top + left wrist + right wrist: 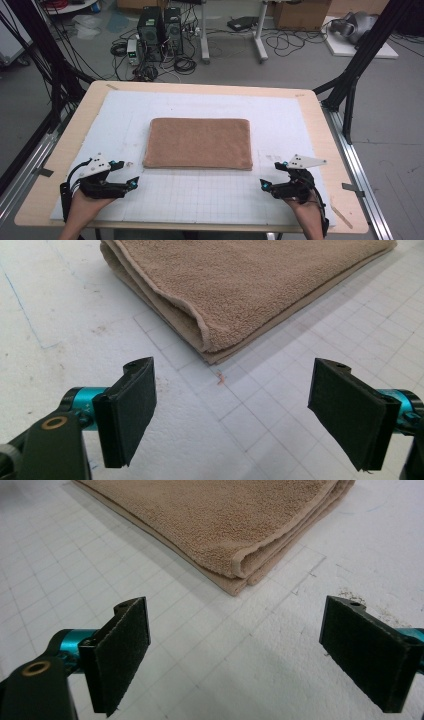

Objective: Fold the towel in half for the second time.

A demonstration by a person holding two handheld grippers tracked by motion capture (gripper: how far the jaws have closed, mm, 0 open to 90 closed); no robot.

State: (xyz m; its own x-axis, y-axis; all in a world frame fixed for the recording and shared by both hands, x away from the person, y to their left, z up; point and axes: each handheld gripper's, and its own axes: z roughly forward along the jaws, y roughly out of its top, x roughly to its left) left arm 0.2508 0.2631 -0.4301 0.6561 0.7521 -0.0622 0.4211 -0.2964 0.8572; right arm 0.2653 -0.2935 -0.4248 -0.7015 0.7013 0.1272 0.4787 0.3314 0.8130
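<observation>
Nearest the person's edge of the table point(320, 130), both tools rest low over the white gridded mat point(210, 195): left gripper point(131, 182) at about 7 o'clock of the mat, right gripper point(266, 185) at about 5 o'clock, each held in a hand coming in from the bottom. In the left gripper view the left gripper point(232, 410) has its jaws spread wide with nothing between them; the right gripper point(235, 652) in its own view stands equally agape and empty. Pads point(131, 407) look flat, black, slightly rubbery. Farther in, at mat centre, lies the folded towel point(199, 143), a tan terry rectangle, long side running 9 to 3 o'clock, apart from both tools. Its near-left corner point(212, 342) sits at 12 o'clock of the left jaws, the near-right corner point(240, 575) at 12 o'clock of the right jaws. Layers stack at these corners, with a hemmed edge on top. Judgement: soft, limp, light, not fragile; looped pile should give good friction, but layers may separate, so pinch through the chosen layers at a corner, pads closing across the hem. Mat surface looks foamy, faintly soiled. Beyond the table: grey floor, computer towers point(161, 34) at 11 o'clock, cables, cardboard boxes point(300, 14).
</observation>
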